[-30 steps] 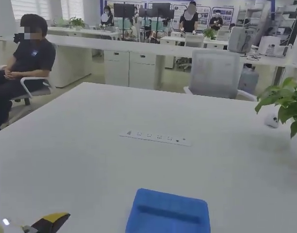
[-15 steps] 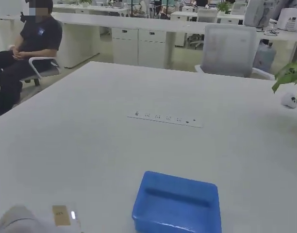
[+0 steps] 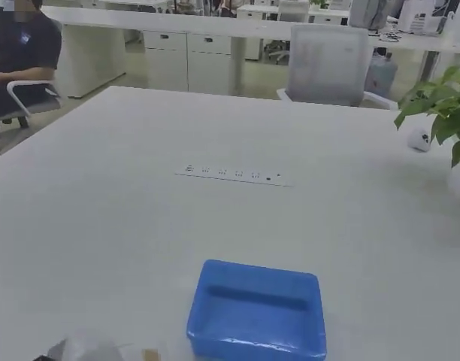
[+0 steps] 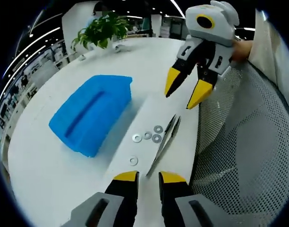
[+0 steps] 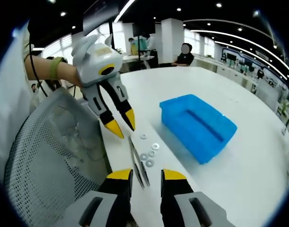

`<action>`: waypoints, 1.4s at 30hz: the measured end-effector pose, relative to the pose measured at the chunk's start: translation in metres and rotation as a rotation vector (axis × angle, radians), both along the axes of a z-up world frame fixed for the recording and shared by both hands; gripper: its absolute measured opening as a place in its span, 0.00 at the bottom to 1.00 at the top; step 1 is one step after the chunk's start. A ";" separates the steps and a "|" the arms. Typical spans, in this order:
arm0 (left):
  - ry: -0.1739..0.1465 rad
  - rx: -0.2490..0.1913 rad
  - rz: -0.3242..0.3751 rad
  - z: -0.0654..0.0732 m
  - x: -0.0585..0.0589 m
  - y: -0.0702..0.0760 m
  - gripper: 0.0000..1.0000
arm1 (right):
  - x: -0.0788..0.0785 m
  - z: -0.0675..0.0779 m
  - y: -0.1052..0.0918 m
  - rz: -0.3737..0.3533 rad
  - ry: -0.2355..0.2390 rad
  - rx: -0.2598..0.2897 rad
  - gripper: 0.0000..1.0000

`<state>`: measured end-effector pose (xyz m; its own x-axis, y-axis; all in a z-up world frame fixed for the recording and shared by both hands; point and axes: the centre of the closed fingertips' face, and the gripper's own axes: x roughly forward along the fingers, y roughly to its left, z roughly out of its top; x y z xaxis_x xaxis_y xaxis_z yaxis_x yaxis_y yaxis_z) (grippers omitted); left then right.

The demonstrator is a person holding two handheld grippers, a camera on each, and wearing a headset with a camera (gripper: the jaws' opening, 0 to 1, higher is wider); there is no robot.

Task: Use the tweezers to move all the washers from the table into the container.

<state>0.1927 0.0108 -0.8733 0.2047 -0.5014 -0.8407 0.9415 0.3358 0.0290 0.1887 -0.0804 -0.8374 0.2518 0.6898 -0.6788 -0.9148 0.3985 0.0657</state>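
Observation:
Steel tweezers (image 4: 163,144) lie on the white table near its edge, just ahead of both grippers. Several small washers (image 4: 148,135) are scattered beside the tweezers (image 5: 139,163), between them and the blue container (image 4: 92,113). The washers (image 5: 151,153) lie flat and loose. The container (image 3: 256,310) is an open blue tray (image 5: 199,125). My left gripper (image 4: 148,178) is open just short of the tweezers' tip and holds nothing. My right gripper (image 5: 145,177) is open over the other end. Each shows in the other's view, the right gripper (image 4: 187,89) and the left gripper (image 5: 123,124), both held above the table.
A mesh chair back (image 4: 239,156) stands close against the table edge beside the tweezers. A power strip (image 3: 234,174) is set into the table's middle. A potted plant (image 3: 440,113) is at the far right, an office chair (image 3: 328,64) at the far side, and a seated person (image 3: 19,53) far left.
The head camera has tilted down, so the container sits higher in the picture. The yellow-tipped gripper at the lower left edge has sunk lower in that view.

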 end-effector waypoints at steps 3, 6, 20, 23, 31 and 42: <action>-0.013 0.045 -0.055 -0.004 0.000 0.000 0.10 | -0.001 -0.004 0.002 0.008 0.007 -0.017 0.20; -0.021 0.080 -0.119 -0.007 -0.002 0.000 0.07 | -0.004 -0.009 0.002 0.023 0.006 -0.045 0.19; -0.069 0.136 -0.320 -0.011 -0.006 -0.008 0.00 | -0.007 -0.027 0.006 0.085 0.025 -0.115 0.21; -0.070 0.140 -0.363 -0.010 -0.009 -0.008 0.00 | -0.005 -0.029 0.009 0.091 0.026 -0.113 0.21; -0.090 0.091 -0.383 0.014 -0.012 -0.011 0.00 | -0.007 -0.032 0.017 0.129 0.023 -0.128 0.20; -0.105 0.022 -0.401 0.056 -0.028 -0.025 0.00 | -0.015 -0.032 0.025 0.179 0.019 -0.113 0.18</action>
<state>0.1649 -0.0142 -0.8169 0.0823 -0.5410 -0.8370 0.9891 -0.0585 0.1350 0.1734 -0.0552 -0.8695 0.1189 0.6412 -0.7581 -0.9707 0.2357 0.0472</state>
